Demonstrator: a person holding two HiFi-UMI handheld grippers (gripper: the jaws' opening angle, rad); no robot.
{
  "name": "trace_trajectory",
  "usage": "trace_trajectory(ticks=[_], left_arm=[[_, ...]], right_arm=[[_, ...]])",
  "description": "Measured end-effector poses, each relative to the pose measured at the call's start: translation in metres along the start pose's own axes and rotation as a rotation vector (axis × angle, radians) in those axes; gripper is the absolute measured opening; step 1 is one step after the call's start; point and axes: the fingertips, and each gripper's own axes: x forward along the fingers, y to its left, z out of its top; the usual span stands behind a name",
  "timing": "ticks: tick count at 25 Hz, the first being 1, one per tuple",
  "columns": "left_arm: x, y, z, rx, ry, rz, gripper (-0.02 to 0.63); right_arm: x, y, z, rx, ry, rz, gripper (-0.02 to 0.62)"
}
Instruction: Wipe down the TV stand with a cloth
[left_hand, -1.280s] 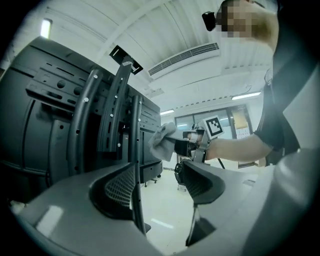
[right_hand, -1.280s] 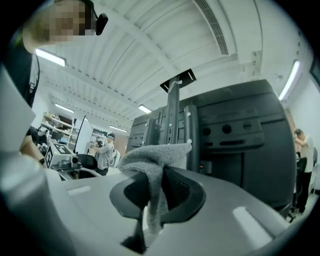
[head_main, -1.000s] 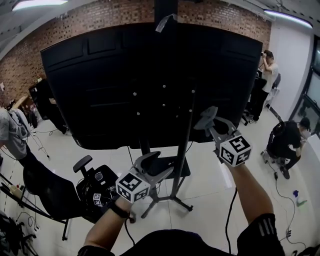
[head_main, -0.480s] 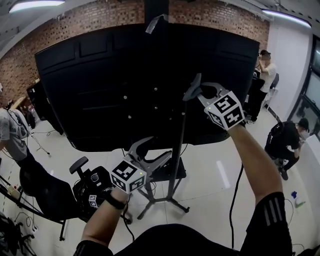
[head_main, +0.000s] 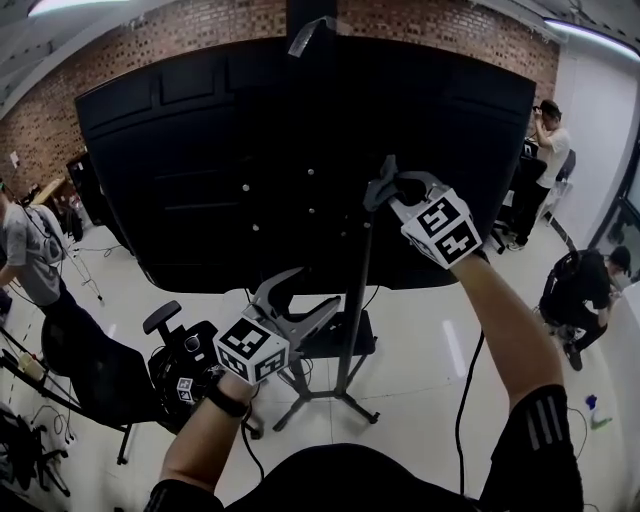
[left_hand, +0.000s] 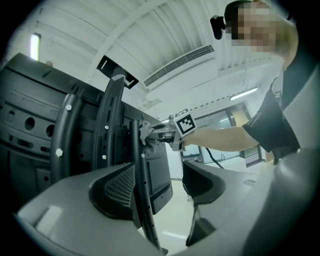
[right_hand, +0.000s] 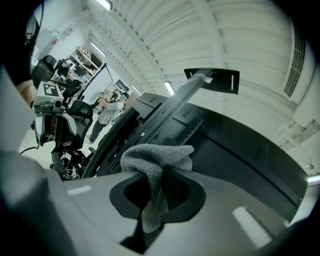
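Since the right tongs (right_hand: 157, 187) are clamped on the grey cloth (right_hand: 156, 159) right against the upright pole (head_main: 358, 290) of the TV stand (head_main: 322, 396), I'd guess wiping's underway, with the left tongs (left_hand: 165, 187) apart lower down around that pole, probably steadying it.

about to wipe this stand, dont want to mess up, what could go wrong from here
1. The cloth is pinched by one fold in the right gripper; rubbing the pole may pull it out.
2. That gripper sits close to the TV back, so its jaws could knock it.
3. The left gripper is open round the pole, not steadying it.
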Motion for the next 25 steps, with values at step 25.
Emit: trace_trajectory(ticks=[25], left_arm=[[-0.005, -0.022, -0.052, -0.036, 0.074, 0.027, 0.324]], right_arm=[[0.001, 0.074, -0.037, 0.026, -0.040, -0.142, 0.028]])
